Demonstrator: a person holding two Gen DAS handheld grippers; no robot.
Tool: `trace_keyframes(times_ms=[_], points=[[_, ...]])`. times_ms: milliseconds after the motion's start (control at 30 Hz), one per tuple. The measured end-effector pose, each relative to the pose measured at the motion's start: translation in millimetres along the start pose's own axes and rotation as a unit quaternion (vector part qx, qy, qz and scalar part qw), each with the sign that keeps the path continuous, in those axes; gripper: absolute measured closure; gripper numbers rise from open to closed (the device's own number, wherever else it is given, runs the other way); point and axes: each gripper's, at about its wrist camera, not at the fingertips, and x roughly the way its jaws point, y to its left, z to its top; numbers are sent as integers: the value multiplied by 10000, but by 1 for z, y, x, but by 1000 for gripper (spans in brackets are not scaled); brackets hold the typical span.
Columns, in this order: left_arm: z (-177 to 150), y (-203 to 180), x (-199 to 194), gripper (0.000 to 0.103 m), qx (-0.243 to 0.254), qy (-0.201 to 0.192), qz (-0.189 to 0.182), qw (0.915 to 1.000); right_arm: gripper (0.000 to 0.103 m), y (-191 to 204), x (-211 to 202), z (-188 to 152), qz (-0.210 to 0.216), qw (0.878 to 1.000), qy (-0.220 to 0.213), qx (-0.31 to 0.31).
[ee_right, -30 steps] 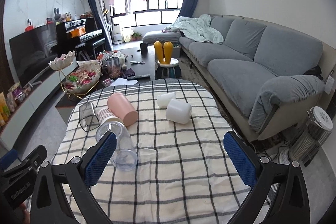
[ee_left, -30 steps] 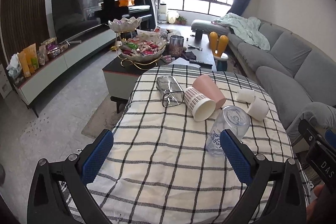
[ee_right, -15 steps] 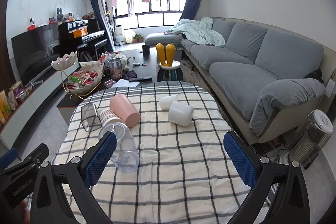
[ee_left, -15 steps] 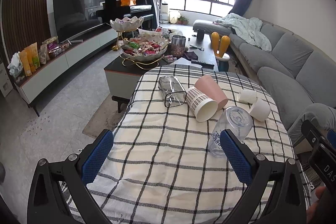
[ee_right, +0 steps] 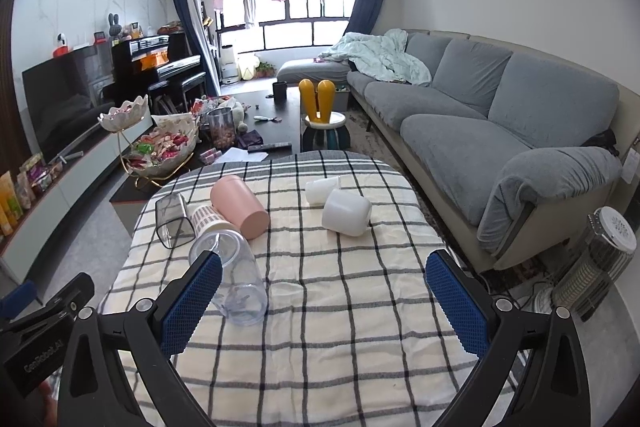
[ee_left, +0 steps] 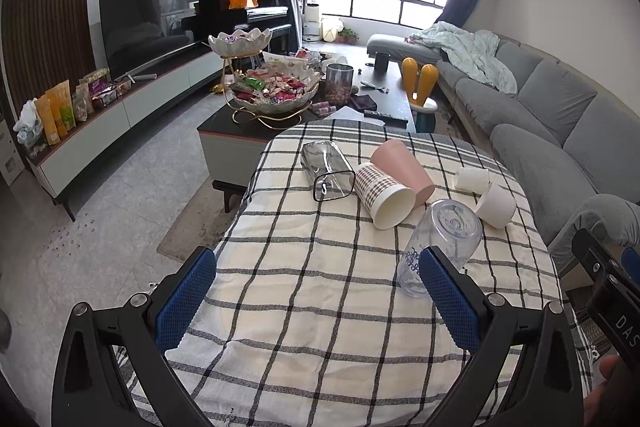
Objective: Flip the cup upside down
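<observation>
Both tools sit wide apart in my views: the left hand-held gripper [ee_left: 318, 301] hangs over the near part of the desk [ee_left: 320, 327] with nothing between its blue pads, and the right hand-held gripper [ee_right: 324, 303] is spread just as wide and holds nothing.

Just beyond my left tool's right pad, the clear plastic cup [ee_left: 442, 247] lies tipped on its side, base toward that camera; in the right view its open mouth faces me beside the left pad, and I see nothing inside it. Farther out lie the checked paper cup [ee_left: 384, 195], its white inside bare, touching the pink cup [ee_left: 404, 167] behind it. A clear square glass [ee_left: 326, 169] lies just left of them, mouth toward me. To the right, a white cup [ee_right: 347, 211] and a smaller white cup [ee_right: 322, 189] lie on their sides, close together.

The checked cloth [ee_right: 320, 307] is bare between my pads and runs to the desk's rounded far edge. Past that edge stands a coffee table [ee_left: 240, 131] carrying a tiered snack bowl [ee_left: 274, 91] full of wrapped sweets. The grey sofa [ee_right: 500, 131] runs close along the right side.
</observation>
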Motion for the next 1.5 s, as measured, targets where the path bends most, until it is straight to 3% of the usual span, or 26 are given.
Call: trace_keyframes(times_ms=[1267,1500], points=[[0,-3,3,0,73,25,-7,10000,1,0,2,-2,13,10000,68,14],[-1,-3,9,0,40,206,-74,9998,1,-1,3,-1,5,10000,66,6]])
